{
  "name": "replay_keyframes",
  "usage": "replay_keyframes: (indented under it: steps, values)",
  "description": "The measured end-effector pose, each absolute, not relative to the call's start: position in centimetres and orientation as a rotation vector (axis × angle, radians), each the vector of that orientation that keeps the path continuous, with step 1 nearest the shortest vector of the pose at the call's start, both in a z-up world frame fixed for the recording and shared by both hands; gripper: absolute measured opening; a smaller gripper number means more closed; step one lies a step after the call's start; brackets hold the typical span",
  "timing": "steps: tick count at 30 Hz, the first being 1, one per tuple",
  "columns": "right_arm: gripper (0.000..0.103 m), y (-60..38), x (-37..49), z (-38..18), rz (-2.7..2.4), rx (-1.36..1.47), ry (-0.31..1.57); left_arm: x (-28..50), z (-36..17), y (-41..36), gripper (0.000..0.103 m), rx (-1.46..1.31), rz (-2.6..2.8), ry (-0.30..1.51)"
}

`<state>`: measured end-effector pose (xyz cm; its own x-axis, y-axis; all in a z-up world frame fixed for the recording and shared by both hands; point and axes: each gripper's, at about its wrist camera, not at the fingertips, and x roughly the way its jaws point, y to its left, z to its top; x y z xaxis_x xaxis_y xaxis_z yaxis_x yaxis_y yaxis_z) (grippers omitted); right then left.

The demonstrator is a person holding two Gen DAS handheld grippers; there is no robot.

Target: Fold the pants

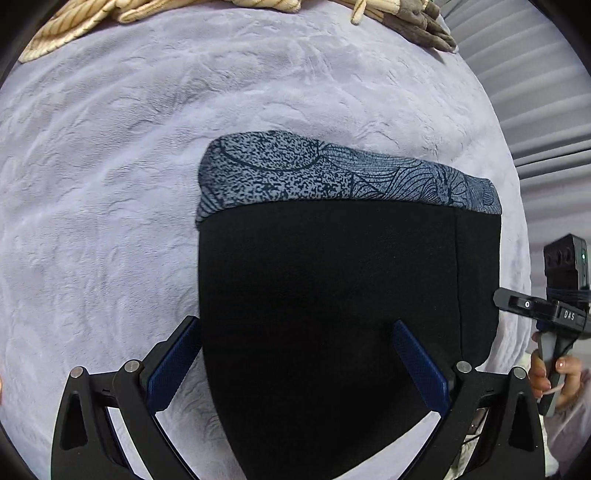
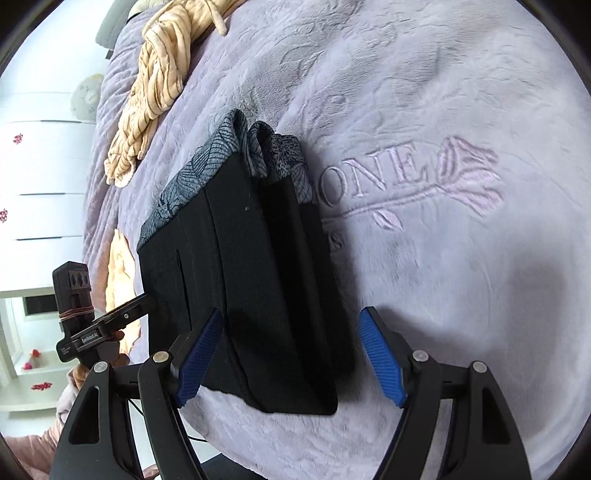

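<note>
We see open lavender blanket [image 1: 92, 203] left of our left gripper [image 1: 295, 365], folded pants [image 1: 332, 295] between its jaws, striped garment [image 1: 66, 33] far ahead, bare blanket right of our right gripper [image 2: 291, 354]

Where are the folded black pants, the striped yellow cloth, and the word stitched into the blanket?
black pants [image 1: 332, 295], left wrist view, middle of top panel
striped yellow cloth [image 2: 155, 96], right wrist view, bunched middle
stitched word [image 2: 384, 173], right wrist view, letters ONE

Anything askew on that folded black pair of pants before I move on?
Yes: the grey patterned layer bunches up and sticks out past the far edge of the folded black pants, uneven rather than flush. Both grippers are open.
</note>
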<state>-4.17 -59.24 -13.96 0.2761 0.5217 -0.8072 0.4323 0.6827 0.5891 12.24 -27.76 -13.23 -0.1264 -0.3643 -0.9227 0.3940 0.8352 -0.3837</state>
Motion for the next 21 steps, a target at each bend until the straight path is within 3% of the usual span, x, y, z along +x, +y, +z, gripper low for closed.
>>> replay_keyframes:
  steps: [10, 21]
  values:
    - [0.084, -57.9, -0.9, -15.7, 0.240, 0.828, 1.359, 12.4, -15.2, -30.0, 0.103, 0.032, -0.663, 1.562]
    - [0.089, -58.5, -0.6, -19.4, 0.264, 1.014, 1.352, 12.7, -16.6, -28.9, 0.103, -0.049, -0.680, 1.587]
